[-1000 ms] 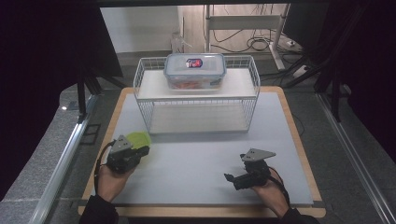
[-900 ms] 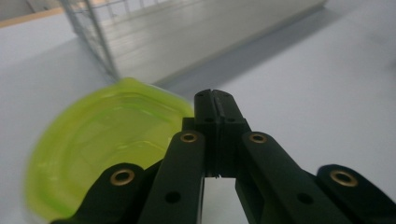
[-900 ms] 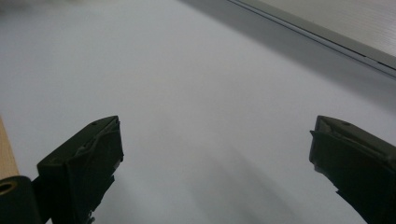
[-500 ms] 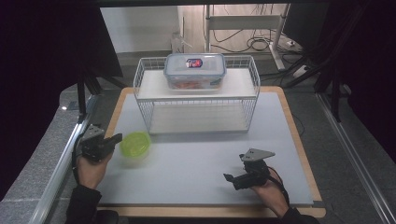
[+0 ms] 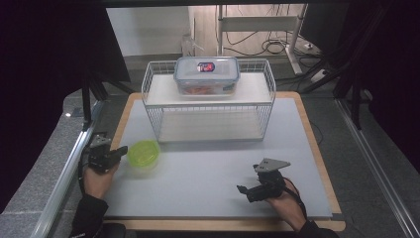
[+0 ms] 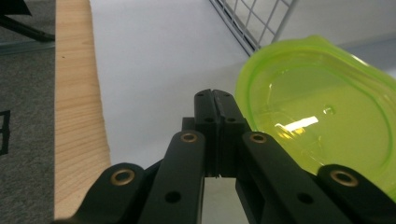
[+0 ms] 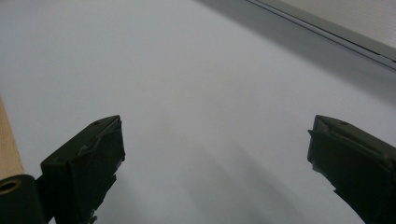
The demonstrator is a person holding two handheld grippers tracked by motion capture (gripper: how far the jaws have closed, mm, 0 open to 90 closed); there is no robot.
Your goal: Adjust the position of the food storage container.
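The green lid [image 5: 143, 153] is lying flat on the counter [image 5: 208, 168], near its left edge and in front of the wire rack [image 5: 208, 106]. It is sitting just to the right of the left tongs [image 5: 117, 152], whose tips are pointing at its rim; from the high view they are looking just beside it, and whether they are touching it is hard to tell. In the left gripper view the lid [image 6: 322, 112] is lying just right of the left tongs [image 6: 215, 93], whose jaws are pressed together with nothing between them. The lid is roundish, so no long axis is mattering here. The left hand is by far the nearer; any push or grip on the lid would be falling to it, and the jaws would be needing to part first.

The right tongs [image 5: 240, 189] are resting well apart from the lid, low over the bare counter, jaws standing wide with nothing in them [image 7: 212, 154].

On the rack's shelf a clear box [image 5: 206, 75] is carrying a red-and-white label, its writing too small to read.
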